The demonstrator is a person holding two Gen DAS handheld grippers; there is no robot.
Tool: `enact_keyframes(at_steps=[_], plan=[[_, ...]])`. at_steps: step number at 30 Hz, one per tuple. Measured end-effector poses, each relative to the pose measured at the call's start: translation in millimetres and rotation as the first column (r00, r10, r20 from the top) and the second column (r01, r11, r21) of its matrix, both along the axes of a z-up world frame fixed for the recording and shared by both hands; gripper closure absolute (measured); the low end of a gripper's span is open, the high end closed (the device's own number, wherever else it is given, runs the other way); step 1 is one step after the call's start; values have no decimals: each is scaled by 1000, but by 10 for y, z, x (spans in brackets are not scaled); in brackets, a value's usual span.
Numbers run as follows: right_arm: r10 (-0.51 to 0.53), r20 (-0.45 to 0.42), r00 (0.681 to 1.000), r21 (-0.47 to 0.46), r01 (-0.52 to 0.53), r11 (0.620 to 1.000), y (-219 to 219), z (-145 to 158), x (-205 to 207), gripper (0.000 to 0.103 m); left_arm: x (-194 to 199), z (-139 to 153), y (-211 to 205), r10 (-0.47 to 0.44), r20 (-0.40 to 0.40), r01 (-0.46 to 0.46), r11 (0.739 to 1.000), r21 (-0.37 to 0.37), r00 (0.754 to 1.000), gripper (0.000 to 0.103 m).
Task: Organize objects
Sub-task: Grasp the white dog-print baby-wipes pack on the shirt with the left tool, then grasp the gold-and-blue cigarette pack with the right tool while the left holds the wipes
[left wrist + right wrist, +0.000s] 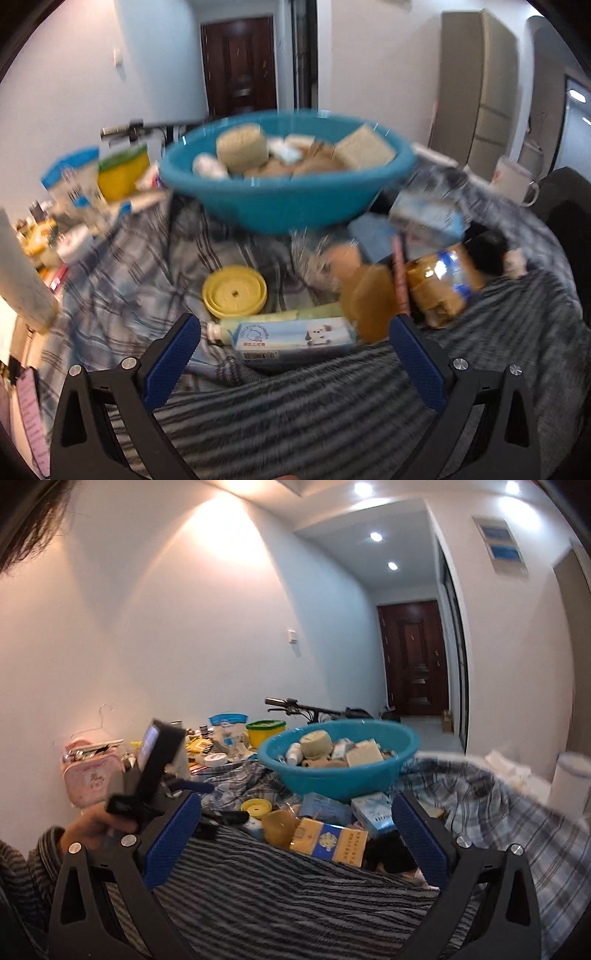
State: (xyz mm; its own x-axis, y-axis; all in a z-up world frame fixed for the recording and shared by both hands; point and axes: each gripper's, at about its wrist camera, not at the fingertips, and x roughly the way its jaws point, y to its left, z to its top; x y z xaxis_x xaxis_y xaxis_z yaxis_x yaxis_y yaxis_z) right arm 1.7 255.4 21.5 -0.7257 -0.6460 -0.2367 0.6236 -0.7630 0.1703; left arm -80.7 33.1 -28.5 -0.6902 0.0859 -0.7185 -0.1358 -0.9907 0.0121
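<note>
A teal basin [280, 199] [343, 771] holding beige sponges, a white bottle and small packets sits on a plaid cloth. In front of it lie a yellow round lid [234, 291] [256, 808], a light-blue boxed tube [291, 341], an amber piece [369, 306] [279, 827] and a yellow and blue carton [328, 843]. My left gripper [295, 332] is open just before the boxed tube, holding nothing. My right gripper [295, 812] is open too, empty, hanging above the striped fabric near the carton. The left device [155, 764] and the hand holding it show at the left.
A striped grey blanket [280, 897] covers the near side. Blue-white bags [74, 188], a yellow tub [265, 733], a pink case [92, 779] and small clutter crowd the left by the wall. A white mug [511, 181] stands right. A bicycle handlebar [284, 703] and a dark door lie behind.
</note>
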Motion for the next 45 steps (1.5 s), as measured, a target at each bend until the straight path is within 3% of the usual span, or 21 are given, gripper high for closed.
enact_keyframes(at_steps=[5,11,15,18,27,33,39,45], plan=[[15,100,995,-87,-6,996,184,-112,-222,0,-184,-254,-1,25,118,-23,999,-23,993,0],[33,188,982,-97,-15,995,187,-236,-345,0,-293,-307,4,50,154,-42,998,-52,987,0],[45,196,979,-109,-24,994,194,-257,-362,0,-304,-327,6,45,152,-38,998,-48,987,12],[42,211,977,-109,-19,994,192,-273,-382,0,-296,-322,25,44,134,-36,997,-61,990,25],[8,249,968,-46,3,999,109,-317,-447,0,-125,-182,-70,56,18,-56,998,5,998,27],[-20,262,965,90,-4,996,-150,-328,-492,0,77,-10,-166,99,-111,-93,994,50,989,27],[-66,247,967,254,1,967,-572,-281,-587,0,198,78,-237,127,-176,-116,991,74,976,27],[-136,416,899,248,32,968,-775,-451,-948,0,286,125,-277,127,-209,-108,989,99,970,27]])
